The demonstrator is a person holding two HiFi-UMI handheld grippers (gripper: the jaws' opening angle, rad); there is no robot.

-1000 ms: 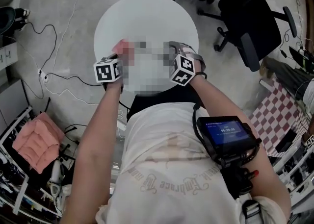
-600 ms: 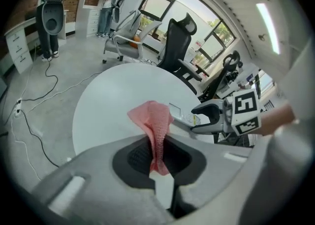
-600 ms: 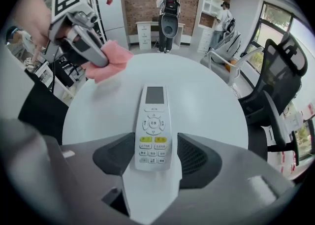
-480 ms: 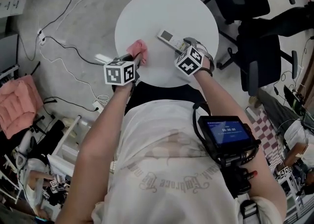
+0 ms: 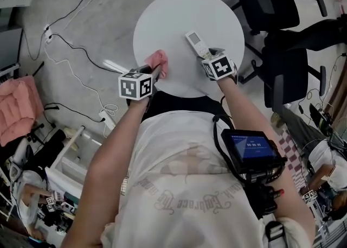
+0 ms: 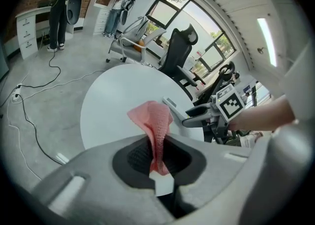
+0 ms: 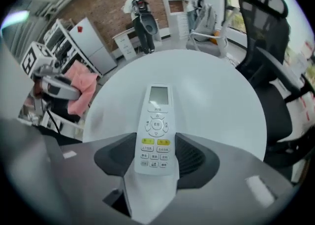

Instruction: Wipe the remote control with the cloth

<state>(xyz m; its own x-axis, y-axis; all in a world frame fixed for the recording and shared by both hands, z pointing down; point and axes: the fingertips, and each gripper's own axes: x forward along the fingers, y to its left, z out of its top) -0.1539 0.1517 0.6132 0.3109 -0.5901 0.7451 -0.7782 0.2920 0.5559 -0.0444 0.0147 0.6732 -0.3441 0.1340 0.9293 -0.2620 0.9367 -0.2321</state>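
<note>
Left hand-held gripper is pinched on a pink cloth at the near-left edge of the round white worktop. In the left gripper view its jaws are pressed on the cloth's lower end, and the rest of the cloth stands up in a bunched fold over the worktop.

The right hand-held gripper is at the worktop's near-right edge, its jaws clamped on the button end of a white remote control. In the right gripper view the remote control lies face up between the jaws, with its yellow buttons at the jaw line and its display end reaching out over the worktop towards the centre. Whether it rests on the surface or is held just above it cannot be told.

Cloth and remote control are near each other over the worktop's near half, apart and not touching, the cloth to the left.

Black office chairs stand beyond the worktop's right side, and cables run across the floor to its left.
</note>
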